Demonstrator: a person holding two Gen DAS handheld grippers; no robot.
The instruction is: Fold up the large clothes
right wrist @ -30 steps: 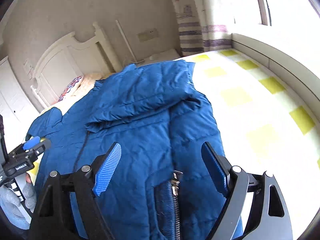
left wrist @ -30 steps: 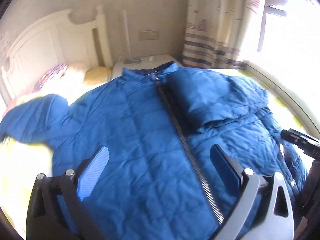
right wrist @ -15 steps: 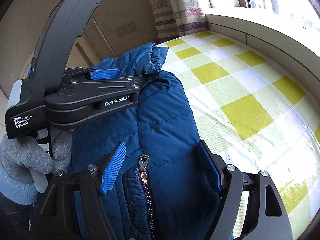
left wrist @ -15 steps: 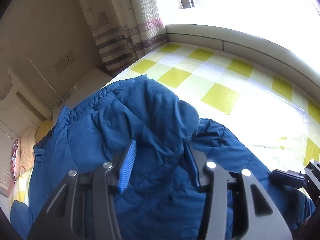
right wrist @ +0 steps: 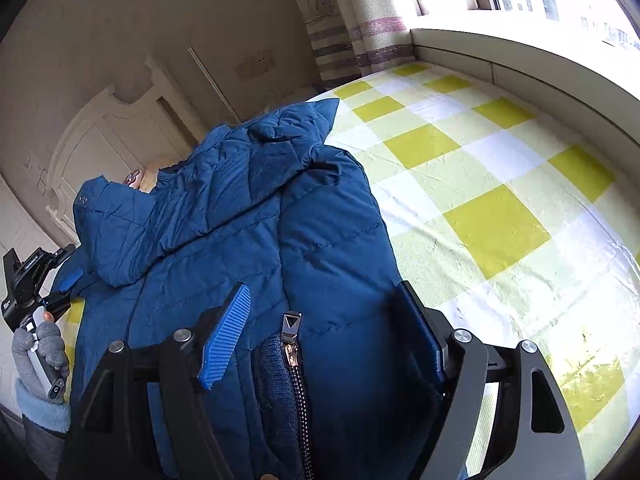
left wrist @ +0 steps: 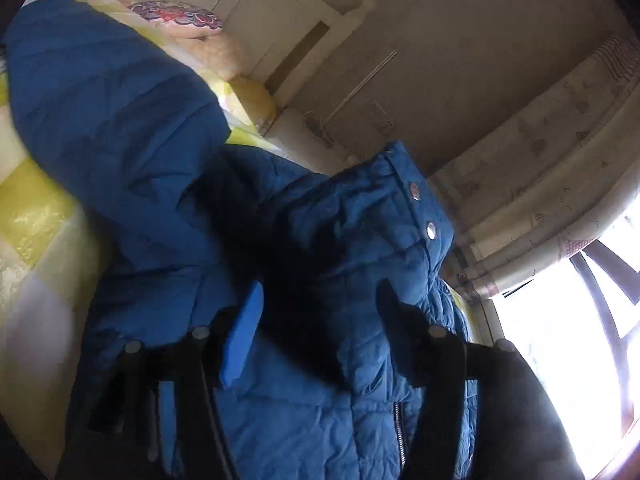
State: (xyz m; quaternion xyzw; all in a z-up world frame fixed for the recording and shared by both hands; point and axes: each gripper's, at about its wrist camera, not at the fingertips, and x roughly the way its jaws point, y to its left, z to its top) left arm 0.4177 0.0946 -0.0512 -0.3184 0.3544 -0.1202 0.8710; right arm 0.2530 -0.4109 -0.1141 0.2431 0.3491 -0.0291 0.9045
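- The big blue jacket [right wrist: 248,216] lies on the bed [right wrist: 496,184], which has a yellow and white check cover.
- The right claw [right wrist: 324,332] is spread wide over the jacket's edge, and the zipper [right wrist: 294,344] sits between its fingers. It does not pinch anything.
- The left claw [left wrist: 320,328] is spread wide too, with jacket cloth bunched between its fingers.
- A sleeve [left wrist: 104,120] sticks out toward the pillow [left wrist: 180,20].
- A grey gloved hand [right wrist: 40,356] holds the left claw.
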